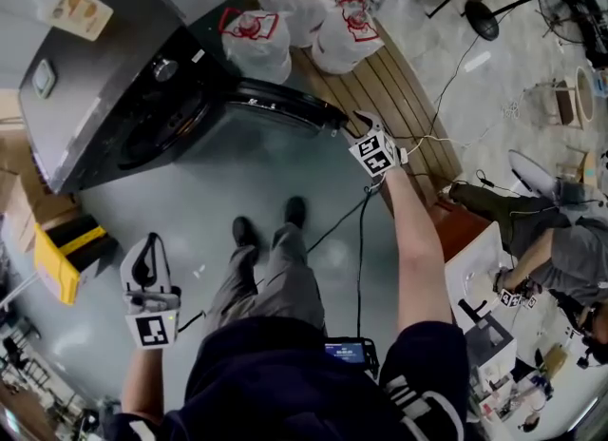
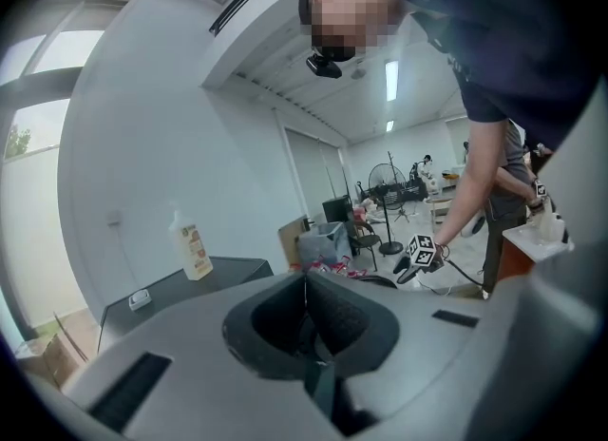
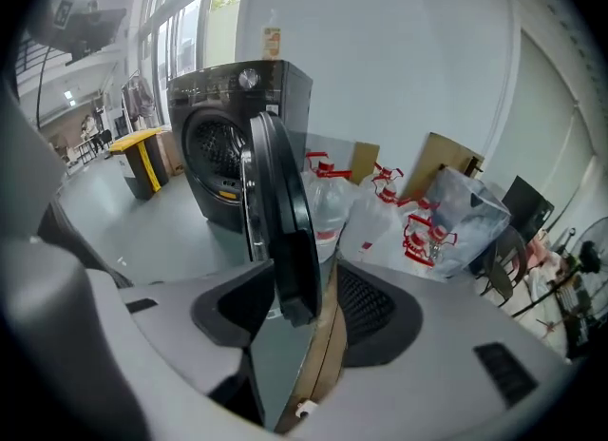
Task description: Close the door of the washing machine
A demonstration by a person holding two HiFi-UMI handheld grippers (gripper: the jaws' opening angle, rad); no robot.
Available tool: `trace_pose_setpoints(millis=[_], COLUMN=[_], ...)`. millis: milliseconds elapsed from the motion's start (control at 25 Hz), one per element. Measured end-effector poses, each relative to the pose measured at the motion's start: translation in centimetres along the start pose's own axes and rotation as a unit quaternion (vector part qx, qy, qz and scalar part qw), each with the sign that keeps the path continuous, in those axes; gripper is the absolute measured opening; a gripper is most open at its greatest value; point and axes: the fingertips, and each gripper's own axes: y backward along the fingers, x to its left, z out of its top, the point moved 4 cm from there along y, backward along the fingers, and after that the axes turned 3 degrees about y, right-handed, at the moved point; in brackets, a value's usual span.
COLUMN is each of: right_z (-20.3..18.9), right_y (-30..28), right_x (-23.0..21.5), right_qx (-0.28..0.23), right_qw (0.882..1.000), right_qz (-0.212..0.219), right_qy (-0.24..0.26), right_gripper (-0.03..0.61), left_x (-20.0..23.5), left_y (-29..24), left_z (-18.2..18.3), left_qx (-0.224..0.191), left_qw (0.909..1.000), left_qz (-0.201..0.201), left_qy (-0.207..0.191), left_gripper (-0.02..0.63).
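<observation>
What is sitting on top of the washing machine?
A white bottle with an orange label stands upright on the washing machine, and a small white item lies near it. Nothing covers them; the item is too small to identify.

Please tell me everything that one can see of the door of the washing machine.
The door is round and dark, with a glossy black rim that looks like plastic and a bright, metal-looking ring on the side that faces the drum. It stands upright and wide open, away from the front of the washing machine, and the right gripper view shows it nearly edge-on. Its free edge stands between the apart jaws of the right hand-held gripper. I cannot tell whether a pad touches it.
</observation>
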Motion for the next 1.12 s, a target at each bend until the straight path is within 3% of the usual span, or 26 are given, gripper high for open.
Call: trace_pose_setpoints(millis=[320, 720, 1000, 1120], right_z=[-2.9, -4.5, -5.0, -5.0], right_y=[-4.5, -8.0, -8.8, -8.9], right_x=[-0.7, -1.0, -1.1, -1.0], right_qx=[0.034, 0.058, 0.058, 0.053], right_qw=[0.998, 0.993, 0.992, 0.993], right_qz=[0.045, 0.084, 0.09, 0.087], right_qy=[0.043, 0.057, 0.061, 0.062], right_gripper=[0.207, 0.175, 0.1, 0.098], left_x=[-0.2, 0.1, 0.3, 0.2], left_y=[-1.1, -1.6, -1.9, -1.9], left_z=[-2.1, -3.2, -3.9, -4.3], left_qx=[0.024, 0.037, 0.038, 0.04], left_qw=[0.9997, 0.9989, 0.9988, 0.9987], left_qz=[0.008, 0.027, 0.03, 0.029], left_qy=[-0.003, -0.008, -0.01, -0.009], left_gripper=[0.026, 0.026, 0.026, 0.026])
